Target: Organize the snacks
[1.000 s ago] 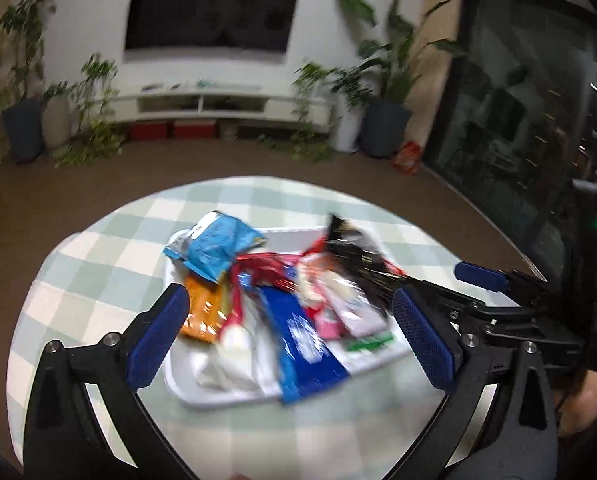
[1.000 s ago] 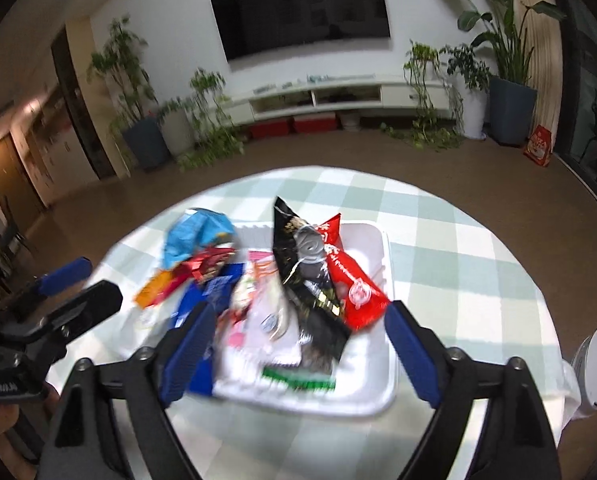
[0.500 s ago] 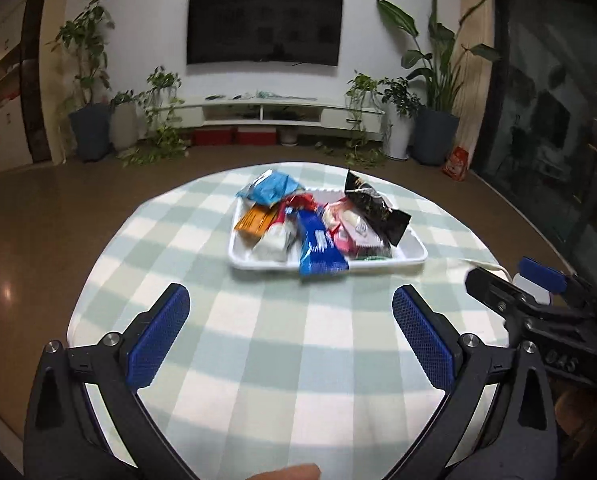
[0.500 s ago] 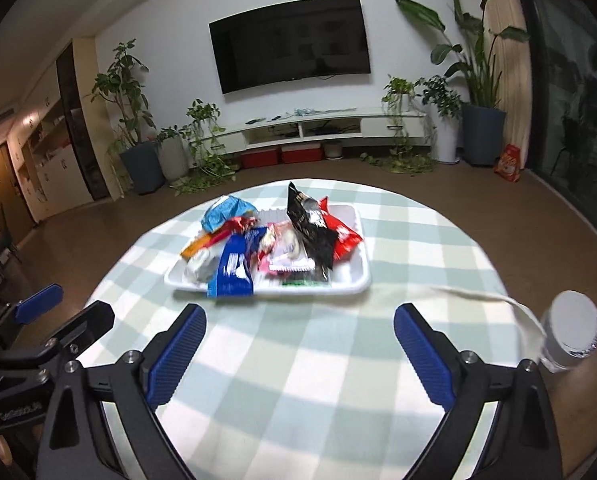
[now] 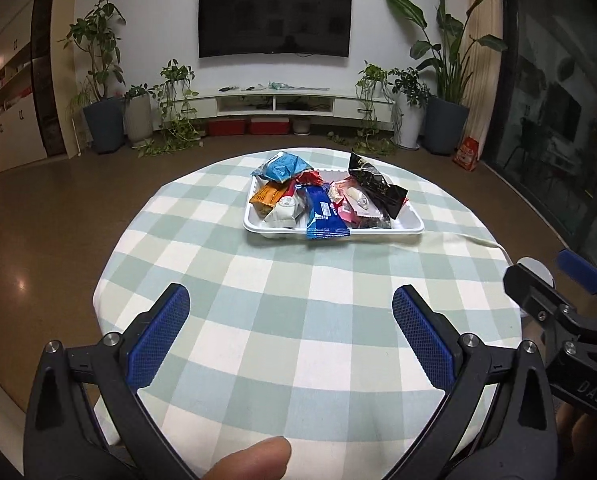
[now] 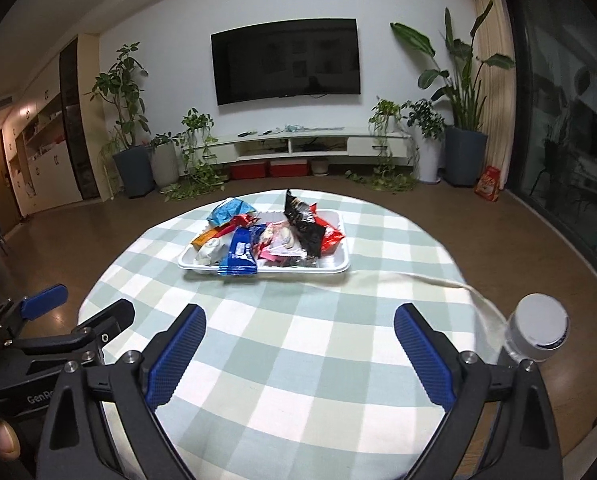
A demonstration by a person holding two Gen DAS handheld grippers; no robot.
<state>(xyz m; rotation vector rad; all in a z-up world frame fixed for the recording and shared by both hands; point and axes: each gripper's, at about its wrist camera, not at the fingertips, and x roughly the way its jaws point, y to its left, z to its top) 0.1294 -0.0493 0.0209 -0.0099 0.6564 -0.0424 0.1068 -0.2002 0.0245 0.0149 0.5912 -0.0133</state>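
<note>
Right now the white plastic tray (image 5: 412, 225) w/ a heap of shiny snack packets (image 6: 266, 240) sits far across the round table w/ green-and-white check cloth (image 5: 298, 320). Both tools are let go, nothing in them: left gripper (image 5: 290, 336) wide, right gripper (image 6: 300, 354) wide, both well back from the tray. Packets look light, soft, crinkly & slippy. Best pinch one by a flat sealed end, e.g. the blue packet (image 5: 324, 216) hanging over the front rim.

Indoor light, moderately bright, from above; table (image 5: 298, 300) evenly lit, soft shadow under tray (image 5: 378, 230); glare patch on floor (image 5: 18, 280) at left; glass door (image 6: 570, 140) dark, reflective; strong fisheye bending, black corner vignette; both views sharp, no blur.
</note>
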